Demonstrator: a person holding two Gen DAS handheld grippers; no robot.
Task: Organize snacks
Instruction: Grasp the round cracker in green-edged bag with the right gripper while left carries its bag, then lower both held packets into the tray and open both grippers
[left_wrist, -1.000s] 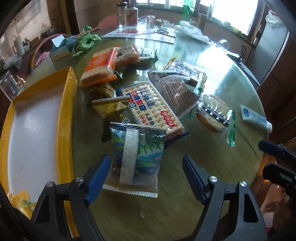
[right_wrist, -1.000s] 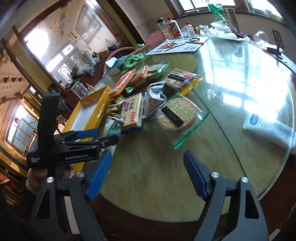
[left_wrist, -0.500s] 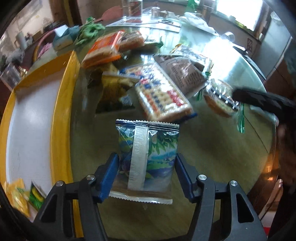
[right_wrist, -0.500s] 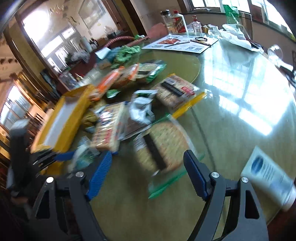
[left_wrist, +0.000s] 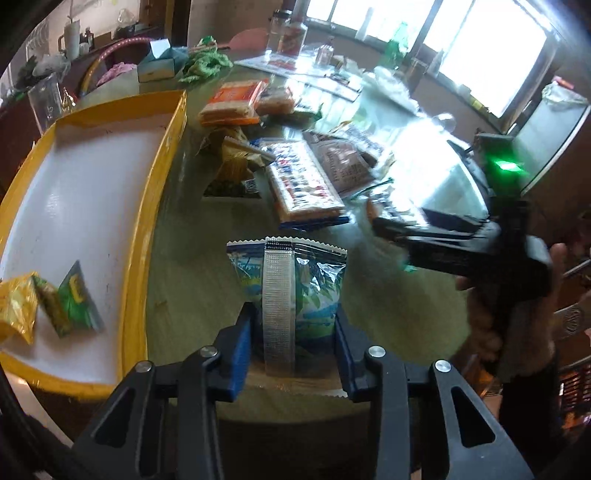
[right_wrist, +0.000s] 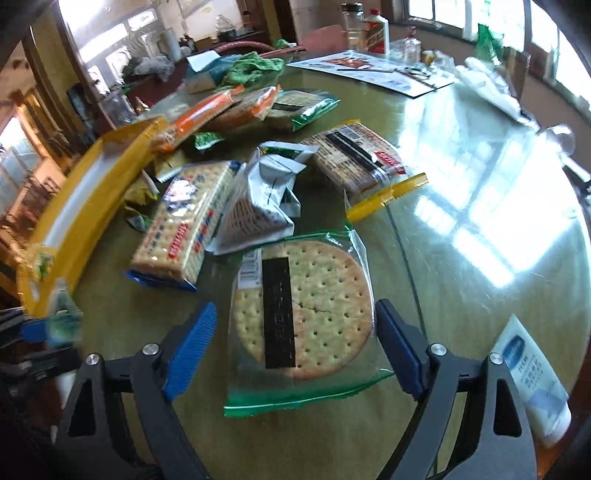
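The left gripper (left_wrist: 293, 332) is closing its blue ribbed pads on a glossy blue-green snack pouch (left_wrist: 290, 291) with a silver back seam, held just beside the yellow-rimmed tray (left_wrist: 162, 155). The right gripper (right_wrist: 293, 341) is opening, jaws wide to either side of a round cracker pack (right_wrist: 301, 312) — clear film, green crimped edge — lying flat on the glass table (right_wrist: 461, 206), pads apart from it. Only the left view shows the tray's white floor and its small crinkled packets (left_wrist: 48, 302); only the right shows the white tube (right_wrist: 532, 380) — its end cut off.
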